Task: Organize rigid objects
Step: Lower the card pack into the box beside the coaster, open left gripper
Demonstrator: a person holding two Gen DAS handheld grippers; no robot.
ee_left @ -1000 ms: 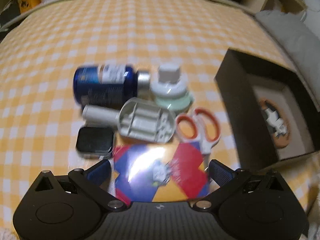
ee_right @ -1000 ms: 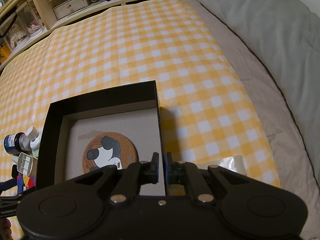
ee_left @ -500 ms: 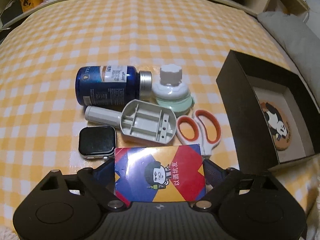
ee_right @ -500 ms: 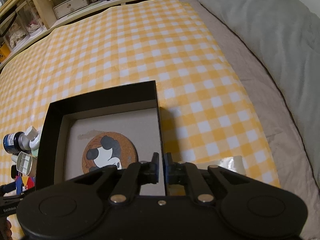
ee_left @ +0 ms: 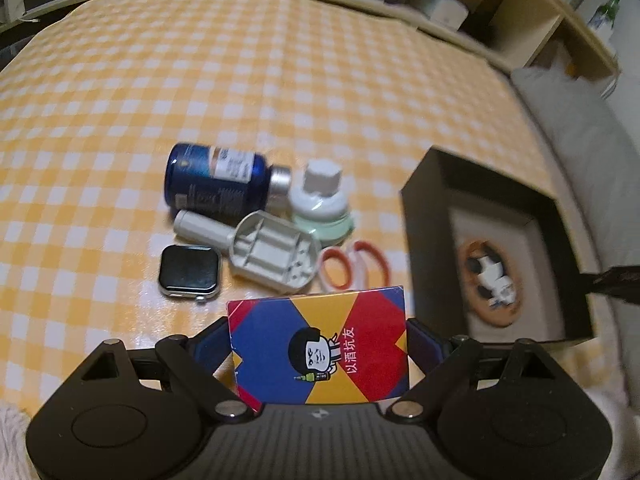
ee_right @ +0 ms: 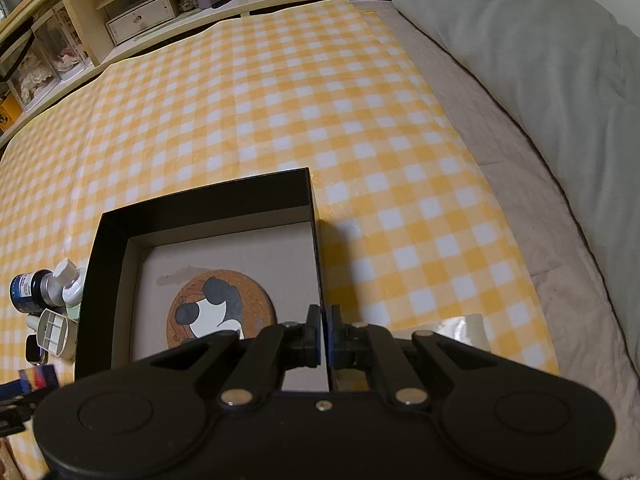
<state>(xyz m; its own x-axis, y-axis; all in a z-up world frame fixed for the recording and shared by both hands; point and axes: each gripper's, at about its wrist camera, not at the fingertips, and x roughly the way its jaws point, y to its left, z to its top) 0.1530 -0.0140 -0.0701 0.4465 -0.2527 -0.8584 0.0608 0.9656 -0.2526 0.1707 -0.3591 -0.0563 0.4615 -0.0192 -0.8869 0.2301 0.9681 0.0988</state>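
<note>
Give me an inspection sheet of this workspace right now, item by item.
Surface: yellow checked cloth over a bed.
Job's things: colourful card box held in the left gripper, lifted clear of the cloth; blue bottle lying on its side, white-capped jar, grey handled tray, smartwatch, orange-handled scissors clustered together; black box holds a cork coaster.
Clutter: nothing seen.
Grippers: left closed on the card box, jaws just narrowed; right gripper clamps the black box's wall.
Cables: nothing seen.
Surroundings: grey duvet, shelves.
</note>
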